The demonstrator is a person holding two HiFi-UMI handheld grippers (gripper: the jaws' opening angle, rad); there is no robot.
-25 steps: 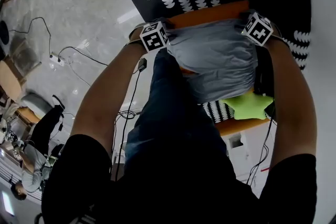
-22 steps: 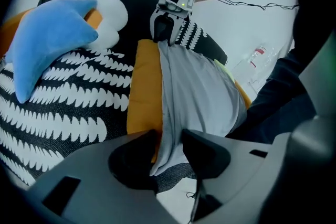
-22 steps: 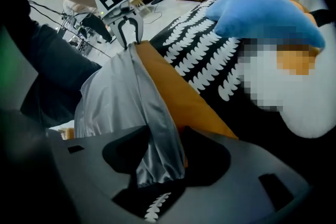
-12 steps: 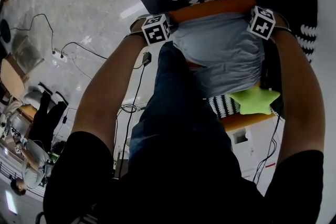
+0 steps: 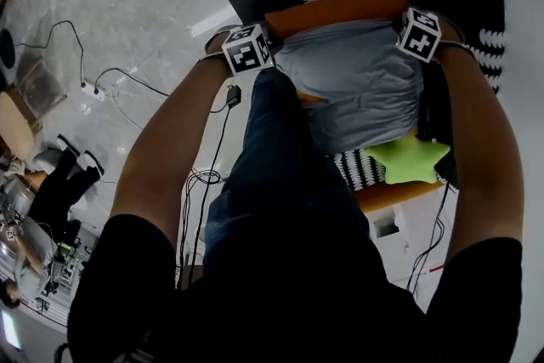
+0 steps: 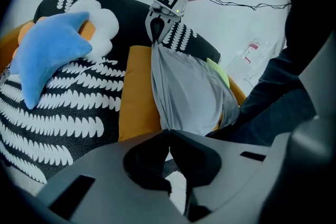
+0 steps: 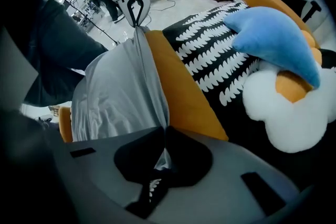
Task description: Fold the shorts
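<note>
Jaws of the left gripper (image 6: 169, 131), just closed, are clenched on one corner of the grey shorts (image 6: 189, 89). Jaws of the right gripper (image 7: 165, 127), likewise just closed, are clenched on the opposite corner. Each gripper view shows the other gripper at 12 o'clock, with the pinched edge running between them as a raised ridge.

In the head view the shorts sit at 1 o'clock, draped over an orange cushion (image 5: 336, 11), and the grippers hold the corners at 10 and 2 o'clock of the cloth. A green star (image 5: 408, 159) touches the shorts at 5 o'clock. The person's knee (image 5: 276, 110) hides their 8 o'clock side. A blue star (image 6: 47, 55) lies well apart on the patterned cover (image 6: 68, 118).

Step in hand, as judged: carrying the held edge toward 6 o'clock for the first fold. Both hands should rise together and keep the edge taut and level. They should clear the knee and lay edge on edge before the jaws let go. Uneven travel would skew the fold.
</note>
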